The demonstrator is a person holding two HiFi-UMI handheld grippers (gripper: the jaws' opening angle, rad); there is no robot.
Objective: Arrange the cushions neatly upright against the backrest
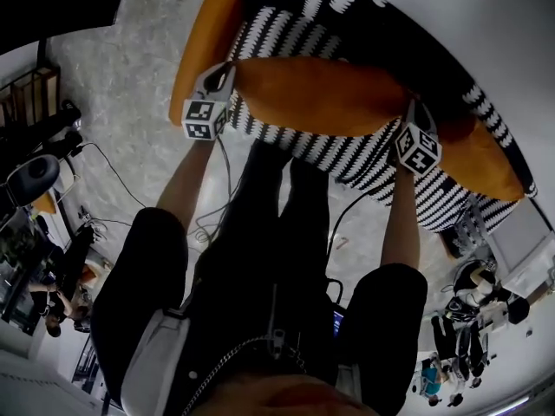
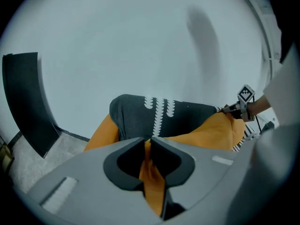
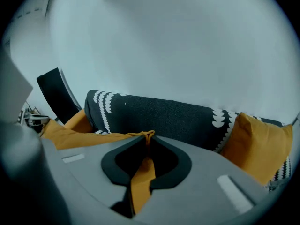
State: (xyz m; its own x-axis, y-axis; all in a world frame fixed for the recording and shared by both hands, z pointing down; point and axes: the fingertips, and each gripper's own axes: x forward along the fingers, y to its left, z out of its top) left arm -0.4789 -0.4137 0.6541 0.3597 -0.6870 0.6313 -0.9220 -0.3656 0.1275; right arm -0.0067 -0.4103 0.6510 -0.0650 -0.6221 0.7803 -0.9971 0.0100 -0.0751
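Note:
An orange cushion [image 1: 321,94] is held lengthwise over the black-and-white patterned sofa seat [image 1: 347,159], one gripper at each end. My left gripper [image 1: 227,74] is shut on its left corner, and orange fabric is pinched between the jaws [image 2: 149,146]. My right gripper [image 1: 414,109] is shut on the right corner, with a fold of orange fabric between the jaws [image 3: 146,142]. The dark backrest [image 3: 164,116] with white scallop print stands behind. A second orange cushion [image 3: 260,142] leans upright at the sofa's right end [image 1: 486,167]. A third orange cushion [image 1: 204,42] sits at the left end.
The person's legs stand close against the sofa front. Grey carpet [image 1: 130,59] with cables [image 1: 113,176] lies to the left, with equipment [image 1: 35,176] beyond it. A black panel [image 2: 26,97] stands left of the sofa. A plain pale wall [image 3: 178,41] rises behind the backrest.

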